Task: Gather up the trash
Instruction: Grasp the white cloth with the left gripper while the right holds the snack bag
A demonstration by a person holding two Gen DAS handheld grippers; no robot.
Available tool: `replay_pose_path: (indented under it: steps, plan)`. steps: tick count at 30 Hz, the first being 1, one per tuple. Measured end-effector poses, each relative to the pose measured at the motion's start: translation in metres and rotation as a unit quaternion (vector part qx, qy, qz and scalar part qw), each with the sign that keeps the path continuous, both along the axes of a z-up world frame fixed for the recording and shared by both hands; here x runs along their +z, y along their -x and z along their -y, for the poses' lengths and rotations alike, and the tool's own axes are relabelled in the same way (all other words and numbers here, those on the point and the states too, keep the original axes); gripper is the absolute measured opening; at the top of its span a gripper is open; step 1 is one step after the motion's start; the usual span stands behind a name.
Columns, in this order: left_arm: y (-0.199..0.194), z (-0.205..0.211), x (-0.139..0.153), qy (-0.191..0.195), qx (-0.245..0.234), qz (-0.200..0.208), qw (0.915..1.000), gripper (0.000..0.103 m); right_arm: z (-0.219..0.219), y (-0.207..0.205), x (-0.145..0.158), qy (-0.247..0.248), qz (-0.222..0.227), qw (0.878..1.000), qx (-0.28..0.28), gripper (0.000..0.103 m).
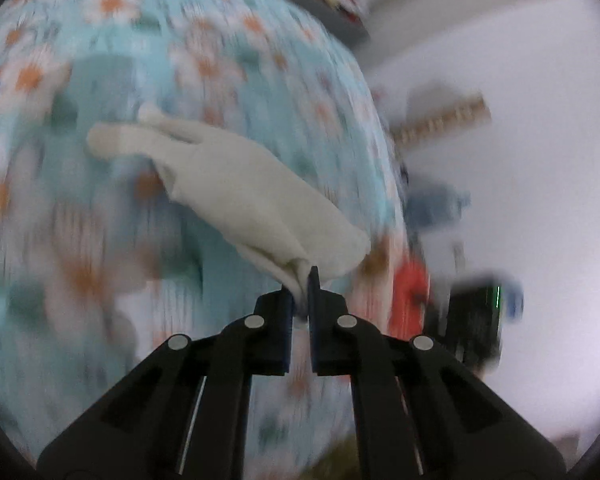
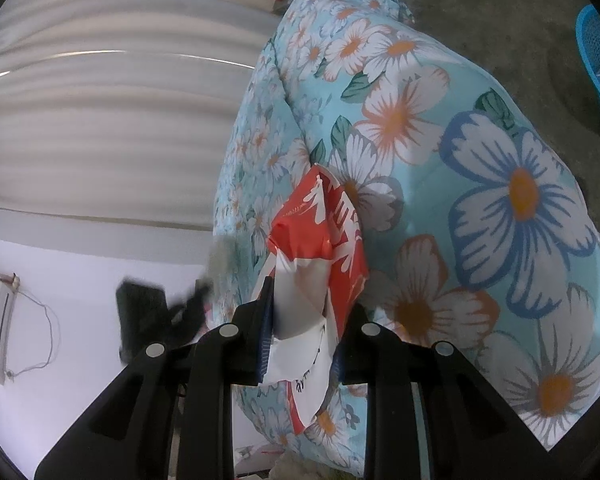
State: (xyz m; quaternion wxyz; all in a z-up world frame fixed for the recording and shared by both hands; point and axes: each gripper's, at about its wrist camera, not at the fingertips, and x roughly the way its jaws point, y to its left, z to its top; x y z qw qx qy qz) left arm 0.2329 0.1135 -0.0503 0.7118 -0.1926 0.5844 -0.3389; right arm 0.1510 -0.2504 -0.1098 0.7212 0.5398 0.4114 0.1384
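White tissue (image 1: pixel 236 196) hangs pinched at one corner in our left gripper (image 1: pixel 300 280), lifted over the flowered bedspread (image 1: pixel 112 60). Our right gripper (image 2: pixel 300 312) is pressed onto a red and white wrapper (image 2: pixel 320 236). We judge both pieces picked up; next we need a bin. A blue basket (image 2: pixel 592 72) stands far right on open floor, past the bed's edge.

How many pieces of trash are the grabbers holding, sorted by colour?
White: 1, the crumpled white tissue pinched in the left gripper.
Red and white: 1, the crinkled red-and-white plastic wrapper clamped in the right gripper.
Total: 2.
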Motion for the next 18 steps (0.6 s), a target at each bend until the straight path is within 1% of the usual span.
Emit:
replay_pose_path:
  steps: [3, 5, 6, 7, 8, 9, 11, 13, 14, 18]
  plan:
    - [0.037, -0.013, -0.005, -0.018, -0.008, -0.009, 0.9998, 0.005, 0.0, 0.002, -0.001, 0.0, 0.001, 1.0, -0.001, 0.024]
    - [0.055, -0.024, -0.01, -0.027, 0.009, -0.013, 0.9995, 0.008, 0.0, 0.003, -0.002, -0.001, 0.001, 1.0, -0.001, 0.024]
    - [0.061, -0.03, -0.013, -0.03, 0.026, -0.012, 0.9991, 0.014, 0.0, 0.003, -0.002, -0.003, 0.0, 1.0, -0.002, 0.024]
    - [0.057, -0.033, -0.016, -0.027, 0.04, -0.011, 0.9988, 0.023, 0.0, 0.003, -0.002, -0.004, 0.0, 1.0, -0.002, 0.024]
    - [0.057, -0.038, -0.017, -0.017, 0.064, -0.009, 0.9978, 0.028, 0.0, 0.003, -0.002, -0.005, -0.001, 1.0, -0.003, 0.024]
    - [0.056, -0.042, -0.019, -0.01, 0.078, -0.009, 0.9969, 0.039, 0.0, 0.003, -0.002, -0.006, -0.001, 1.0, -0.004, 0.024]
    - [0.053, -0.051, -0.02, 0.024, 0.12, -0.015, 0.9924, 0.046, -0.001, 0.004, -0.001, -0.006, -0.002, 1.0, -0.004, 0.024]
    - [0.041, -0.052, -0.021, 0.049, 0.142, -0.019, 0.9886, 0.05, -0.001, 0.005, -0.001, -0.006, -0.003, 1.0, -0.005, 0.024]
    - [0.038, -0.052, -0.022, 0.048, 0.149, -0.017, 0.9875, 0.05, 0.0, 0.005, -0.001, -0.007, -0.003, 1.0, -0.005, 0.024]
    - [0.026, -0.045, -0.021, 0.004, 0.157, 0.004, 0.9875, 0.05, 0.0, 0.005, -0.003, -0.013, -0.006, 1.0, -0.006, 0.025]
